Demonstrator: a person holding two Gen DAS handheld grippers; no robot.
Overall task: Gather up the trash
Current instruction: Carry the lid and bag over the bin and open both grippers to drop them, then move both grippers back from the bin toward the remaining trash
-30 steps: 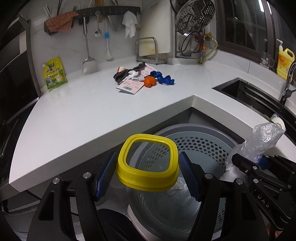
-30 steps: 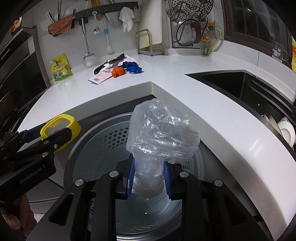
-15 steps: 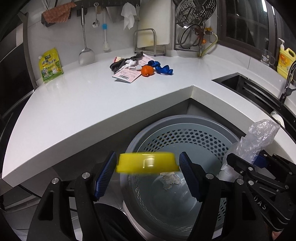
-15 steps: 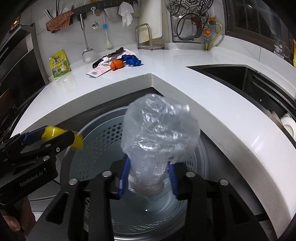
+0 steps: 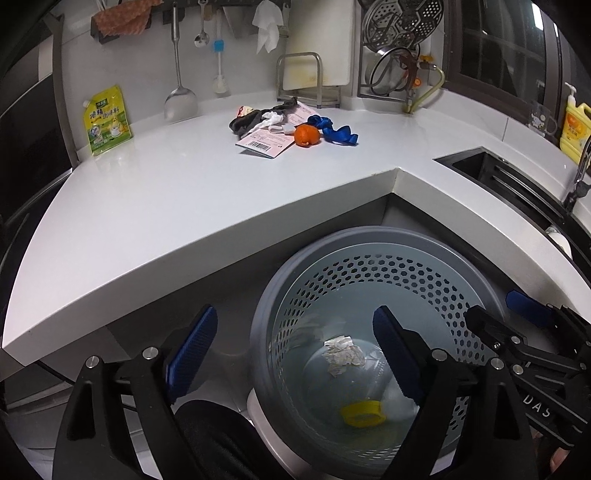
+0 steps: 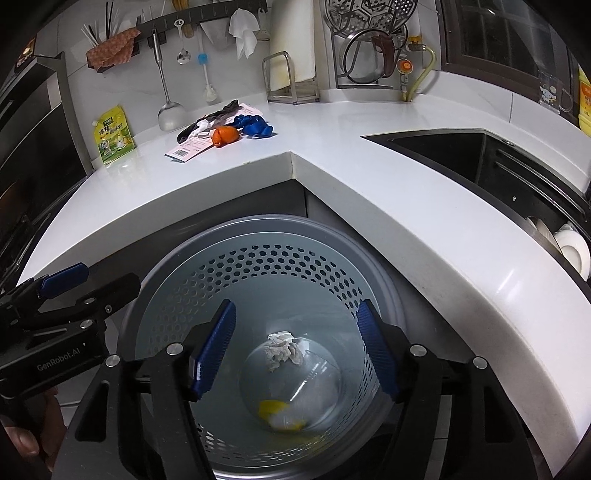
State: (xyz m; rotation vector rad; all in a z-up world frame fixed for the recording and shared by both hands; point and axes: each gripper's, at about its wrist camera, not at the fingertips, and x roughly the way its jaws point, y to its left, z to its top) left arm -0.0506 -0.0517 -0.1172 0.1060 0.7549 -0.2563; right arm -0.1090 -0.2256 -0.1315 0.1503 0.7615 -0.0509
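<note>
Below the counter corner, round grey perforated plastic bin point(image 5: 373, 258) is holding yellow ring lid point(image 5: 362, 414), clear bag, crumpled paper | left gripper point(image 5: 291, 354), right gripper point(image 6: 293, 350) both hanging spread, empty | remaining: orange peel, blue ribbon, papers pile point(image 5: 291, 131) sitting at 12 o'clock on white countertop point(image 5: 147, 206)

We are in a home kitchen: a white corner counter point(image 5: 155, 206) wraps round to a dark sink point(image 6: 454, 155), and a wall rail point(image 5: 207, 9) holds a ladle point(image 5: 180, 99), a spoon point(image 5: 201, 37) and a cloth point(image 5: 122, 18). We also see a cutting board point(image 5: 317, 44) in its rack, a steamer rack point(image 5: 402, 18), dish soap point(image 5: 574, 129) and stacked plates point(image 6: 570, 251).
</note>
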